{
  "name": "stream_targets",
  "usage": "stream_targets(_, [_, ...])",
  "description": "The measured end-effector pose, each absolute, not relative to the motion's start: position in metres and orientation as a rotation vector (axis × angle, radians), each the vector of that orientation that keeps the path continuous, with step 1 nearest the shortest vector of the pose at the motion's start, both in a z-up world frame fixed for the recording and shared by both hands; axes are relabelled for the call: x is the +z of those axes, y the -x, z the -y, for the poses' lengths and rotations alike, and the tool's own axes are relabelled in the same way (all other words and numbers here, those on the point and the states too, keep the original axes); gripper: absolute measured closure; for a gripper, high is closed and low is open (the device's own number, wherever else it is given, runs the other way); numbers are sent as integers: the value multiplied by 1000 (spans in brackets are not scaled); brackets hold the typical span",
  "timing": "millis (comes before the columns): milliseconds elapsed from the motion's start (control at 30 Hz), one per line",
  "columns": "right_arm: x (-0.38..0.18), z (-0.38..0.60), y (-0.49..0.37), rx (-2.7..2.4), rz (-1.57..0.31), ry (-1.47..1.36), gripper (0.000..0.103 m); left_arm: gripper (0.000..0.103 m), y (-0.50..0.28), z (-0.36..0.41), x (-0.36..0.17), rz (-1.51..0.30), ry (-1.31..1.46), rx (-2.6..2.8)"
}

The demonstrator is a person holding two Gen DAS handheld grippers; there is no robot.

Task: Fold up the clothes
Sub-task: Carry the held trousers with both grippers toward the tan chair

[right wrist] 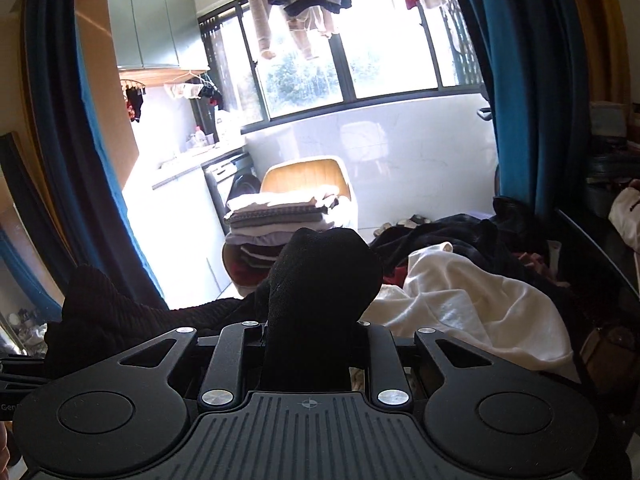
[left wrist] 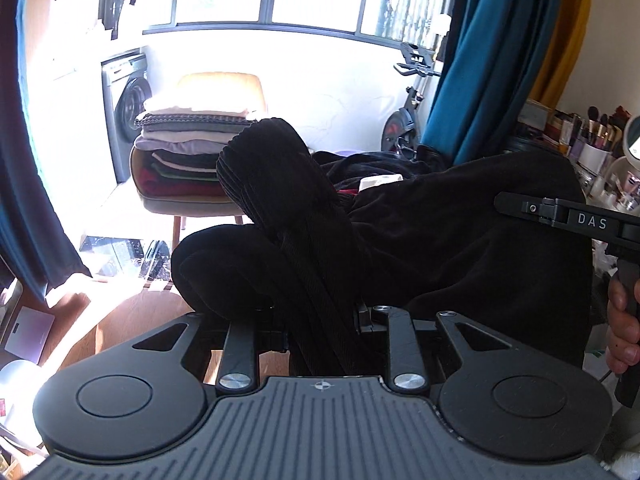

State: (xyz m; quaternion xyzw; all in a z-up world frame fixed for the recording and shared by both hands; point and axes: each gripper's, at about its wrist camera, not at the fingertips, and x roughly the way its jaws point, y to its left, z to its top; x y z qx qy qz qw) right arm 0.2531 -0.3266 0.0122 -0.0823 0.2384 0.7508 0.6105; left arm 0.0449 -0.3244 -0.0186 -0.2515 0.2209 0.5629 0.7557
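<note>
In the left wrist view, the left claw [left wrist: 320,320] is clamped on a bunched fold of a black ribbed garment [left wrist: 280,184], which rises ahead of it and spreads right toward the right claw [left wrist: 516,204], held by a hand [left wrist: 622,332], with a stack of folded clothes [left wrist: 188,148] on a chair [left wrist: 224,84] behind. In the right wrist view, the right claw [right wrist: 308,332] pinches another bunch of the black garment [right wrist: 320,272], which trails left, beside a white cloth [right wrist: 472,300] on the heap of unfolded laundry [right wrist: 448,240].

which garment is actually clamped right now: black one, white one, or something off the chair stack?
The black garment. Both the left gripper and right gripper pinch it; the white garment lies loose and the folded stack sits untouched on the chair.
</note>
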Motion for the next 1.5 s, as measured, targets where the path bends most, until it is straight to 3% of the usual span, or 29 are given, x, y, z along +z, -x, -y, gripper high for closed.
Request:
stream_targets(400, [16,161,-218,1807,-518,208,85,77,29,218,-30,-451,535,1265])
stream_targets(833, [-3,3,-109,1533,-578,185,85,77,148,34,-37,-522,432,978])
stream_targets(1500, [8,-204,18,1548,-533,198,85,77,254,-145,-29,-447,422,1042])
